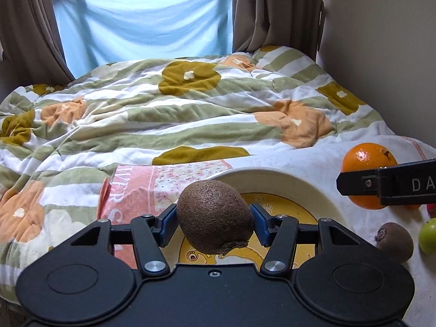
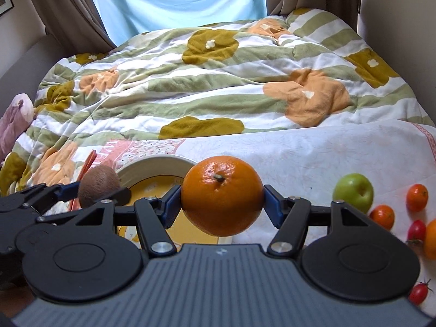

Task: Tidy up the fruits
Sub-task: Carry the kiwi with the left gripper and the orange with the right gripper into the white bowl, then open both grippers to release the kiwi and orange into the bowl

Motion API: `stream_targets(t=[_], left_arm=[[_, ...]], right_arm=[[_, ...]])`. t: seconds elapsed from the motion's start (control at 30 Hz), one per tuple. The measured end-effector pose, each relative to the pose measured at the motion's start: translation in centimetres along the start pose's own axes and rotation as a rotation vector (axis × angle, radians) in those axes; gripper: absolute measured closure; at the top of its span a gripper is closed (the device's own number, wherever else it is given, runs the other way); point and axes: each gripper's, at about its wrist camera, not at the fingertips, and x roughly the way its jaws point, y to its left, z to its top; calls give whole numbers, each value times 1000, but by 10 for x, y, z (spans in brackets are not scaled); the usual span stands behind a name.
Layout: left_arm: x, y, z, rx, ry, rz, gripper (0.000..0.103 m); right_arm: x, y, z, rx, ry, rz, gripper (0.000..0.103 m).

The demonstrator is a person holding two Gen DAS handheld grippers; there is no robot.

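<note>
Kiwi sits clamped in your left gripper above the plate, hiding much of it. Your right gripper grips the orange; a second kiwi and green apple are partly cut off at the frame edge.
</note>
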Motion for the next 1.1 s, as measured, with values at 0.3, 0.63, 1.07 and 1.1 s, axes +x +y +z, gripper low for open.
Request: stream_targets(t=[0.3, 0.63, 1.07, 1.1], left_arm=[[26, 4, -5, 46, 36, -21, 42], [21, 8, -4, 20, 28, -107, 4], [-14, 9, -21, 98, 20, -19, 4], [-16, 9, -22, 103, 20, -8, 4]], right_arm=[[25, 14, 0, 1, 38, -4, 25], [36, 20, 1, -1, 59, -6, 25], [51, 43, 7, -74, 95, 46, 25], [54, 44, 7, -76, 97, 47, 25]])
